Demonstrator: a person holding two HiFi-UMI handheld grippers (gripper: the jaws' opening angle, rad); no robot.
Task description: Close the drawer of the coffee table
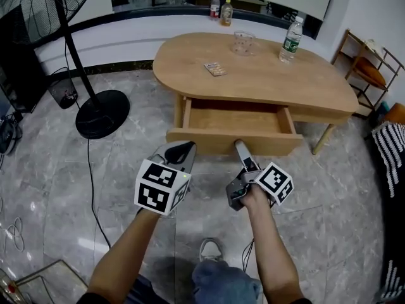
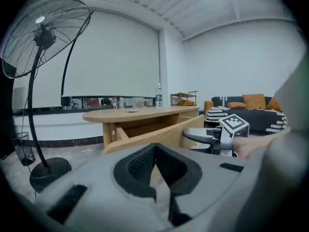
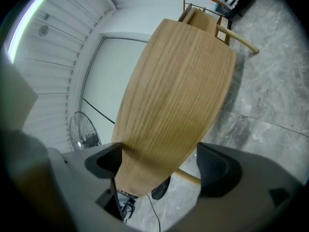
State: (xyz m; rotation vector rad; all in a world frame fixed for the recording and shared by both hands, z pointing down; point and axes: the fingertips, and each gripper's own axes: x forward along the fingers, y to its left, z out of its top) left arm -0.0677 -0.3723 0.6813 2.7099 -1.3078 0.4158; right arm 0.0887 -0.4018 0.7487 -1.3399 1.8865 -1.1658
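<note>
Fan (image 1: 95, 109) stands upper left. Left gripper (image 1: 181, 149) lower centre, jaws clenched on nothing, near the drawer front. Right gripper (image 1: 240, 145) just right of it, jaws released, tips at the front of the drawer (image 1: 234, 120). The drawer sits pulled out under the counter (image 1: 266, 75), centre frame.

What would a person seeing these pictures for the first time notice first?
The open drawer of the wooden coffee table stands out at the centre of the head view. Just before its front, the right gripper points at it with jaws apart; the left gripper beside it is shut.
</note>
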